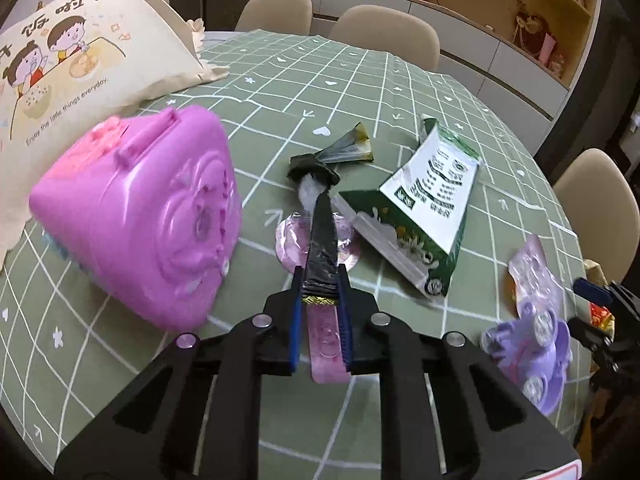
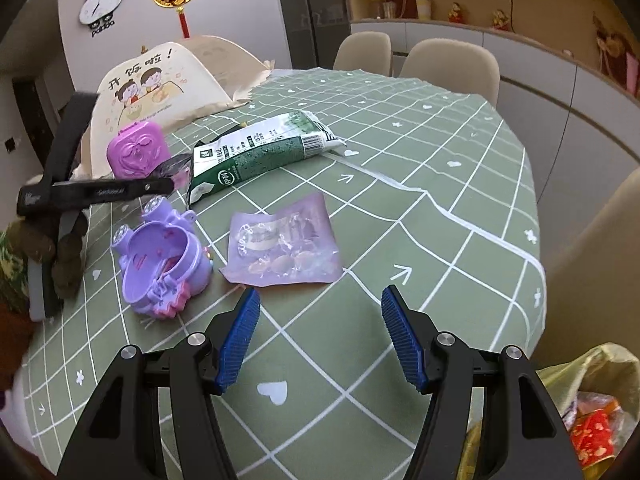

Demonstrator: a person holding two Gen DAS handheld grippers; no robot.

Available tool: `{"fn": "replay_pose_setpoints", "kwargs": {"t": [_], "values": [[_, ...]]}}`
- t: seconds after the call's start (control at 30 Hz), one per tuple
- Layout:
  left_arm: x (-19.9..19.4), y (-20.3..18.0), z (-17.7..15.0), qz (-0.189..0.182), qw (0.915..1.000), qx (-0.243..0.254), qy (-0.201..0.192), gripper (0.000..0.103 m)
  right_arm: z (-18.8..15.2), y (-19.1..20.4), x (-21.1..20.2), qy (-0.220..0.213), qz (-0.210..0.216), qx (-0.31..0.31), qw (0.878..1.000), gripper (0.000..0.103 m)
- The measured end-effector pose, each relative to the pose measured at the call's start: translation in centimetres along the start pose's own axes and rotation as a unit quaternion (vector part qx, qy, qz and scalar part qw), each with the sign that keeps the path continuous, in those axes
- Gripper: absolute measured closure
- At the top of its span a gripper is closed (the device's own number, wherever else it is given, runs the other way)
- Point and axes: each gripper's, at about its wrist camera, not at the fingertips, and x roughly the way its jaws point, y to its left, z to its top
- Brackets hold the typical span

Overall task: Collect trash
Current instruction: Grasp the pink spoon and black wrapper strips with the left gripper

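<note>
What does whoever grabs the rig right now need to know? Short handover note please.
Left gripper: shut on a black wrapper strip, above a pink plastic lid on the table.
Right gripper: open, empty, hovering just short of the purple clear packet.
On the green checked tablecloth: flattened milk carton, small folded green wrapper. Toys, not trash by the look of them: pink case, purple toy car.
A yellow bag already holding trash sits at the table edge, lower right of the right wrist view.
Left: bag the strip, then packet, carton, wrapper, lid.
</note>
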Motion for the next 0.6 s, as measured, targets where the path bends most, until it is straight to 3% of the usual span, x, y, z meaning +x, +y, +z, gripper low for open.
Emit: {"fn": "replay_pose_setpoints", "kwargs": {"t": [0.3, 0.33, 0.43, 0.6], "values": [[-4.1, -1.3, -5.2, -0.037, 0.9980, 0.047, 0.021, 0.089, -0.2, 0.2, 0.2, -0.002, 0.000, -0.029, 1.000, 0.043], [-4.5, -1.5, -5.7, -0.044, 0.9973, 0.054, 0.023, 0.087, -0.2, 0.3, 0.3, -0.002, -0.001, -0.033, 0.999, 0.043], [-5.7, -1.9, -6.7, -0.072, 0.9955, 0.060, 0.016, 0.060, -0.4, 0.5, 0.3, -0.003, -0.008, -0.047, 0.999, 0.043], [-7.2, -1.1, -5.0, -0.080, 0.9960, 0.025, -0.031, 0.058, -0.6, 0.9, 0.4, -0.006, -0.020, -0.059, 0.998, 0.043]]}}
